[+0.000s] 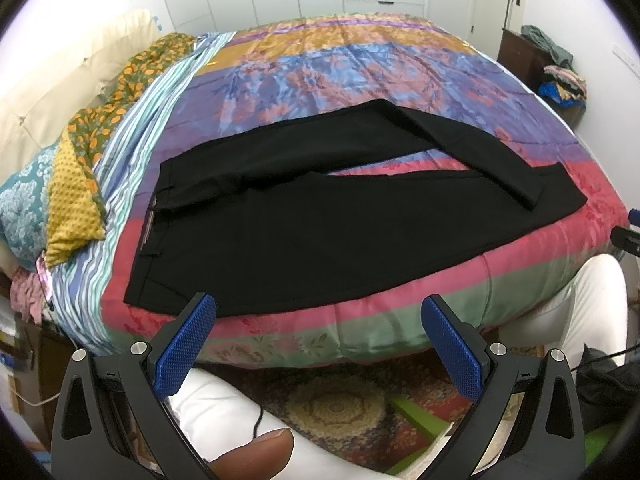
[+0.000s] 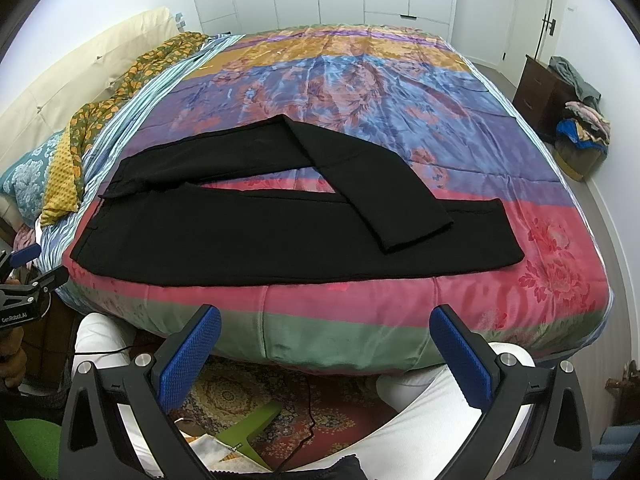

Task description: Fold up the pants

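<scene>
Black pants lie flat, far leg seemingly bent over near leg.

Left tongs and right tongs: black frames, silver screws, blue dimpled pads; white trousers at bottom.

Both wrist views face the bed from its near edge, side by side.
</scene>
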A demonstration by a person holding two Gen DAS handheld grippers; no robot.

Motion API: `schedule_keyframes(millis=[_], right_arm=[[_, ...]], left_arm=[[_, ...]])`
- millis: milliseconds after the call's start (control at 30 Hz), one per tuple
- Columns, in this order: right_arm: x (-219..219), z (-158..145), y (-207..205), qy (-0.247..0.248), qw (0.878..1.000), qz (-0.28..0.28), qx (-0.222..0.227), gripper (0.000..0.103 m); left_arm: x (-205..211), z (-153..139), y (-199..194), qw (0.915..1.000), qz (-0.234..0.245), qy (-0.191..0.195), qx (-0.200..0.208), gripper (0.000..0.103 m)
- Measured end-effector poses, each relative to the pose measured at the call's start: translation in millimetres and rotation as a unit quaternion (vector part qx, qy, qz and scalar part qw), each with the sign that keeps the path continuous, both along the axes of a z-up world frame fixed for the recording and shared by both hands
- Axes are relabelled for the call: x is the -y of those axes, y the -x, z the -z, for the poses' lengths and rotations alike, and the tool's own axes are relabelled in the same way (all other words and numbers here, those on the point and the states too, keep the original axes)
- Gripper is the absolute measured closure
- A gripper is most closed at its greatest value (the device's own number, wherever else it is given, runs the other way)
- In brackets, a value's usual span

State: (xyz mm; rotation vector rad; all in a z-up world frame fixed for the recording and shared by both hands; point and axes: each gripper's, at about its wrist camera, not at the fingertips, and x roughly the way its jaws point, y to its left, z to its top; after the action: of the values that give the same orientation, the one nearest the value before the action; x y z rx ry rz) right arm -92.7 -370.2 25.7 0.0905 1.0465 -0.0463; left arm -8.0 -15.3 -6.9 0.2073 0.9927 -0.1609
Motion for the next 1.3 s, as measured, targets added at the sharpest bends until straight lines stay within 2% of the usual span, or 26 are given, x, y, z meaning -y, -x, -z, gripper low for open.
schedule_keyframes(millis=[367,533,633,800,900,933,1033,1100,1167,1233,1300], right_arm=[[10,4,3,0.018,1.0,0.017,0.004,0.0],[26,2,10,0.028,0.998,0.047,0.018,0.0],[41,4,14,0.02,0.997,0.075,0.029,0.0],[53,9,12,0.018,0.995,0.089,0.04,0.0],[49,16,7,0.023,0.995,0.066,0.075,0.0],[46,22,3,0.028,0.995,0.054,0.082,0.0],[37,47,-20,0.037,0.996,0.041,0.063,0.0],[34,58,-30,0.019,0.997,0.033,0.068,0.0],[32,69,-45,0.022,0.997,0.024,0.075,0.0],[32,86,-66,0.06,0.995,0.004,0.081,0.0],[36,120,-96,0.13,0.99,-0.024,0.058,0.0]], left_arm=[[-9,-1,-3,0.9998,-0.017,0.005,0.009,0.0],[-20,-1,-15,0.9974,-0.053,0.047,0.004,0.0],[-25,-3,-21,0.9952,-0.074,0.062,0.016,0.0],[-25,-7,-24,0.9947,-0.081,0.044,0.046,0.0],[-16,-7,-26,0.996,-0.042,0.02,0.076,0.0],[-12,-6,-29,0.9964,-0.033,0.01,0.077,0.0],[-2,3,-42,0.9974,-0.027,-0.014,0.065,0.0],[3,7,-48,0.9981,-0.027,-0.012,0.054,0.0],[6,10,-50,0.9985,-0.027,-0.005,0.048,0.0],[11,14,-52,0.9989,-0.023,-0.002,0.04,0.0],[15,18,-52,0.9992,-0.019,-0.012,0.034,0.0]])
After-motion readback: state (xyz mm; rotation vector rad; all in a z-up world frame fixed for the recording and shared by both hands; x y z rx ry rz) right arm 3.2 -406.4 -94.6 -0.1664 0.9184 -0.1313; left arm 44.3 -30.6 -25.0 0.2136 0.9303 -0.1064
